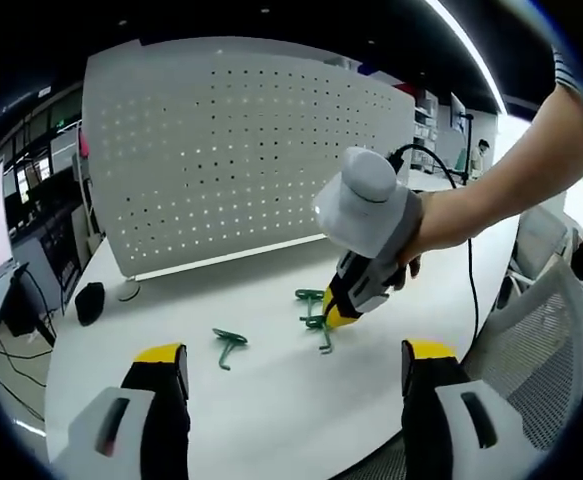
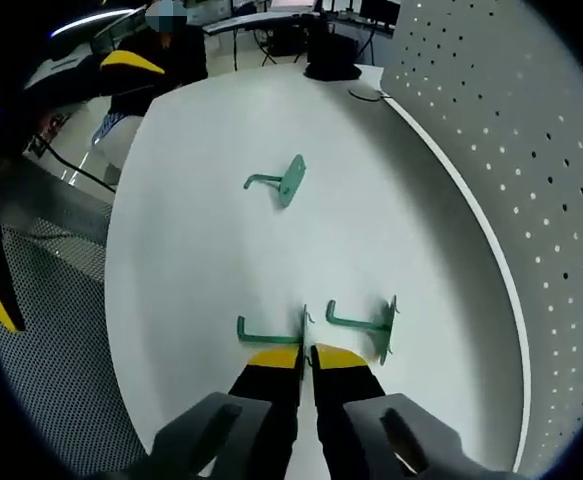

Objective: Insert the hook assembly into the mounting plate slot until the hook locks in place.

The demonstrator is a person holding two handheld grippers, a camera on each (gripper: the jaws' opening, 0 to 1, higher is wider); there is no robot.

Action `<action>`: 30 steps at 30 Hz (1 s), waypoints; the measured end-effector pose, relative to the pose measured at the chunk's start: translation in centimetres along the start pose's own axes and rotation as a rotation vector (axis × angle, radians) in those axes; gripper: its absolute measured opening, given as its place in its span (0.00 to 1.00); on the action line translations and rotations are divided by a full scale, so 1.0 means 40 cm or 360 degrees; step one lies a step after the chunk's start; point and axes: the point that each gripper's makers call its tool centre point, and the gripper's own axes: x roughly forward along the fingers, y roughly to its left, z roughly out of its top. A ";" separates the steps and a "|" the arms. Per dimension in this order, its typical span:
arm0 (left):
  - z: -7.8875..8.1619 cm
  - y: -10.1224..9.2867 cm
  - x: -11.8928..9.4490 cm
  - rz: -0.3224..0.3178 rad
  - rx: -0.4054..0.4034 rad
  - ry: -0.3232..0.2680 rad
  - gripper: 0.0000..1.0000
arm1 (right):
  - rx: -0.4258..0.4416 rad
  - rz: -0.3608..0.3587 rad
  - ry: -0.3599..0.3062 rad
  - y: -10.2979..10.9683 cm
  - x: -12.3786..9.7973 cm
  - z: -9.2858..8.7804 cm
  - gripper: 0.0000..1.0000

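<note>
A white pegboard [image 1: 241, 150] stands upright at the back of the white table [image 1: 271, 420]. Three green hooks lie in front of it. One hook [image 1: 229, 340] lies alone, and two more [image 1: 309, 295] lie close together under my right gripper [image 1: 336, 312], which a hand holds tip-down on them. In the right gripper view my right gripper [image 2: 307, 357] has its jaws pressed together on the thin plate of the near hook [image 2: 269, 328]. A second hook [image 2: 361, 322] lies just beside it and the third [image 2: 283, 182] farther off. My left gripper [image 1: 293, 355] hangs wide open above the table's front with nothing in it.
A small black object [image 1: 89, 300] sits on the table near the pegboard's left end. Mesh chairs [image 1: 551, 330] stand beyond the table's curved edge. The pegboard [image 2: 511, 150] runs along the right side of the right gripper view. Desks and monitors stand at the far left.
</note>
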 end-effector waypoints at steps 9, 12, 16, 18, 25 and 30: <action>-0.011 -0.013 0.005 -0.0016 0.0045 0.0035 0.90 | 0.0067 -0.0019 -0.0024 -0.001 -0.001 0.001 0.01; -0.013 -0.016 0.005 -0.0028 0.0051 0.0041 0.90 | 0.0152 -0.0051 -0.0093 -0.002 -0.008 0.013 0.01; -0.014 -0.016 0.006 -0.0035 0.0038 0.0047 0.91 | 0.0146 -0.0087 -0.0137 0.003 -0.025 0.025 0.01; -0.020 -0.022 0.009 -0.0042 0.0061 0.0065 0.92 | 0.0098 -0.0133 -0.0210 -0.002 -0.048 0.047 0.01; -0.027 -0.022 0.011 -0.0049 0.0057 0.0089 0.91 | 0.0083 -0.0187 -0.0290 -0.023 -0.110 0.058 0.01; -0.029 -0.022 0.012 -0.0054 0.0062 0.0101 0.90 | 0.0142 -0.0273 -0.0407 -0.042 -0.160 0.072 0.01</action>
